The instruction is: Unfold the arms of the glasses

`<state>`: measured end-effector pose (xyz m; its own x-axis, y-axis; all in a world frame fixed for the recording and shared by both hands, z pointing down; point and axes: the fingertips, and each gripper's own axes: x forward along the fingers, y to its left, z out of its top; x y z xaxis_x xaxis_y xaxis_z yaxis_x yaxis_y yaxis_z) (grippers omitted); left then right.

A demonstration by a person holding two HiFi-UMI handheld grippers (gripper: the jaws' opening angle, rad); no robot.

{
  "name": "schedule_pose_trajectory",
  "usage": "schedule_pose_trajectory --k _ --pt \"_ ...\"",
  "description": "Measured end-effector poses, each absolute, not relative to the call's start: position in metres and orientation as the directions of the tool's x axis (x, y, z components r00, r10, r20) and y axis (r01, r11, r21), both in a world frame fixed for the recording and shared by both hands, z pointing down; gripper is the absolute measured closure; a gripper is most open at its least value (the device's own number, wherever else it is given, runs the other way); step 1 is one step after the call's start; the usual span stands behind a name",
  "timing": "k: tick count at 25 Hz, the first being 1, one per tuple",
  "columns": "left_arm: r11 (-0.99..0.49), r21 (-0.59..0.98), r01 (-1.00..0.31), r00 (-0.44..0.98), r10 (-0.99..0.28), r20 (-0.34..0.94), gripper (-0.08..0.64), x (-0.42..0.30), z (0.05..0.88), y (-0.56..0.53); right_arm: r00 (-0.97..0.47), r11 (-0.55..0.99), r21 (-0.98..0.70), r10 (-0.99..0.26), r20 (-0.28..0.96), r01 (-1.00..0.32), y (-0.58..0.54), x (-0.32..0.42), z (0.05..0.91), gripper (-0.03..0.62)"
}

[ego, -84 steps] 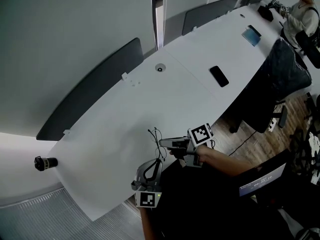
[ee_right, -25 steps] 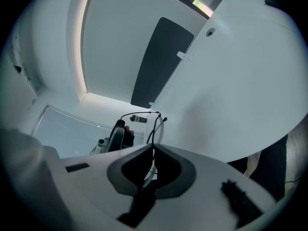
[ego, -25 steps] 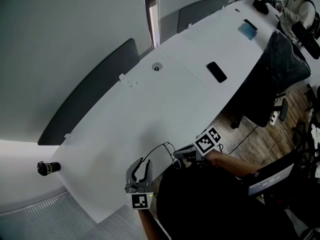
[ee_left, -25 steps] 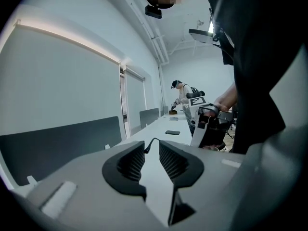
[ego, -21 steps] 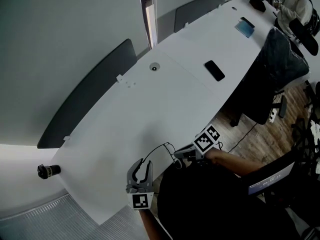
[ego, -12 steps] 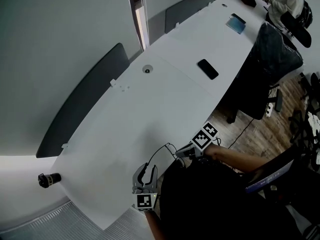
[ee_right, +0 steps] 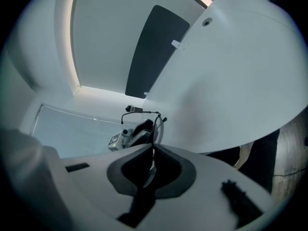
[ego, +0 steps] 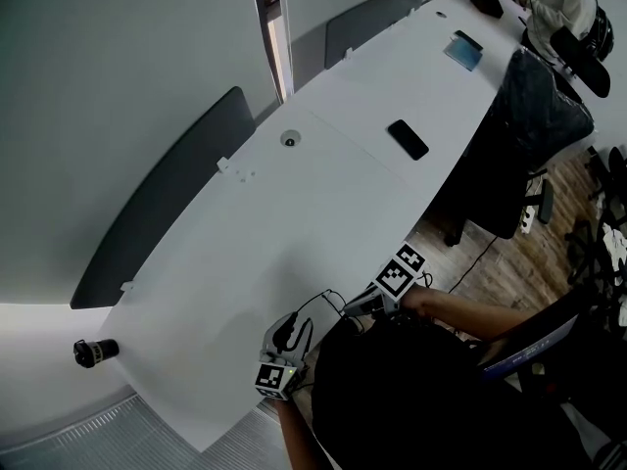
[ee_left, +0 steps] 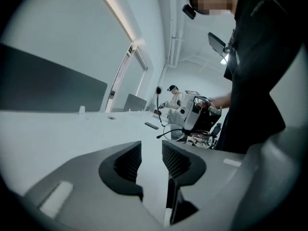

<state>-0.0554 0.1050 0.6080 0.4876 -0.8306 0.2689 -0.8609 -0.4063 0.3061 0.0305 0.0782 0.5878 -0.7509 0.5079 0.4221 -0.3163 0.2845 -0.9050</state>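
glasses [ee_right: 158, 129]: thin wire, likely light, springy, fragile at hinges. right hand-held gripper [ee_right: 153, 165] clamped on the lens rim; left hand-held gripper [ee_left: 151, 158] jaws just opened, empty. judgement: pinch an arm mid-length, gently.

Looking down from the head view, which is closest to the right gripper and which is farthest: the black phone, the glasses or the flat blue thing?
1. glasses: pinched in the right gripper, at the near edge of the table.
2. black phone: midway along the table, by its right edge.
3. flat blue thing: far end, upper right.
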Motion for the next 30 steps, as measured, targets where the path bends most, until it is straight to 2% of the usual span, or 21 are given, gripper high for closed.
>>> schedule_pose_trajectory --k 5,10,13,16,23,24,27,30 --pt "-0.429 0.537 -0.727 0.577 -0.805 0.136 0.417 -0.052 0.613 0.077 -0.759 0.28 -0.917 0.519 0.393 -0.284 0.077 0.027 0.579 0.574" --pt "-0.421 0.824 -0.379 0.64 -0.762 -0.095 0.37 -0.048 0.614 0.06 -0.775 0.266 -0.93 0.52 0.359 -0.252 0.076 0.018 0.572 0.575" --pt "-0.448 0.873 -0.193 0.598 -0.759 -0.258 0.37 -0.05 0.601 0.057 -0.777 0.276 -0.93 0.52 0.355 -0.241 0.075 0.018 0.566 0.574" --pt "-0.462 0.884 -0.065 0.559 -0.751 -0.352 0.37 -0.052 0.594 0.054 -0.782 0.282 -0.934 0.521 0.343 -0.221 0.074 0.016 0.561 0.575" --pt "-0.502 0.861 0.079 0.555 -0.695 -0.456 0.381 -0.044 0.584 0.052 -0.771 0.291 -0.938 0.548 0.323 -0.186 0.08 0.009 0.56 0.575" --pt "-0.506 0.859 0.082 0.551 -0.695 -0.462 0.395 -0.044 0.582 0.053 -0.769 0.293 -0.938 0.55 0.324 -0.186 0.081 0.009 0.56 0.575" --pt "-0.518 0.854 0.053 0.539 -0.705 -0.461 0.517 -0.049 0.581 0.051 -0.766 0.295 -0.937 0.553 0.327 -0.187 0.081 0.008 0.561 0.574" --pt "-0.528 0.848 0.043 0.531 -0.707 -0.467 0.514 -0.054 0.579 0.051 -0.764 0.296 -0.937 0.556 0.328 -0.187 0.081 0.006 0.561 0.575"
